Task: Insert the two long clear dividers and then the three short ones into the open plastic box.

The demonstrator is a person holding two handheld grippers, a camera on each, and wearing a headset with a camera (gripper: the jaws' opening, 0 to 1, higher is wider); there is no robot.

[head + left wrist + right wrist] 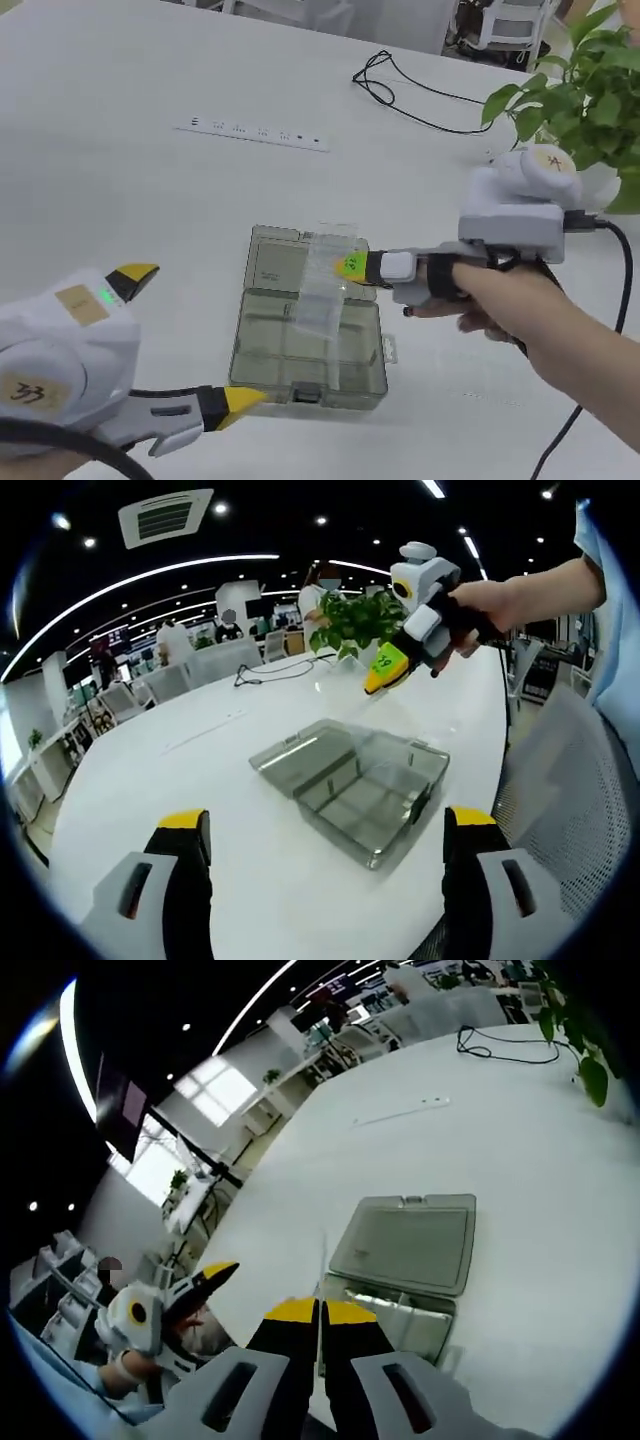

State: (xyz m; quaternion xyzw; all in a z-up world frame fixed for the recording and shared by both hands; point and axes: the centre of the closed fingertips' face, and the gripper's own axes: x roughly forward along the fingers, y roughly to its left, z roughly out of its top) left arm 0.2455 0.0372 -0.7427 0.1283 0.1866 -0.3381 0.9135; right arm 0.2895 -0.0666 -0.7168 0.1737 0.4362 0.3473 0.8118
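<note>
Right gripper (pixel 350 266) holds clear divider (pixel 325 285) over open box (pixel 310 392)
Head view: divider's flat face above the smoky box near the bench's (pixel 150 200) near edge; right gripper view has it edge-on, a thin line between clamped jaws. Left gripper (pixel 195 335) gapes, empty.

Box (pixel 300 385) sits mid surface (pixel 120 180), lid side away from me. Power strip (pixel 252 132) behind it, cable (pixel 365 82) back-right, plant (pixel 585 90) far right. Divider (pixel 325 285) above box, R gripper (pixel 352 266) on its right; L gripper (pixel 190 338) near-left.
</note>
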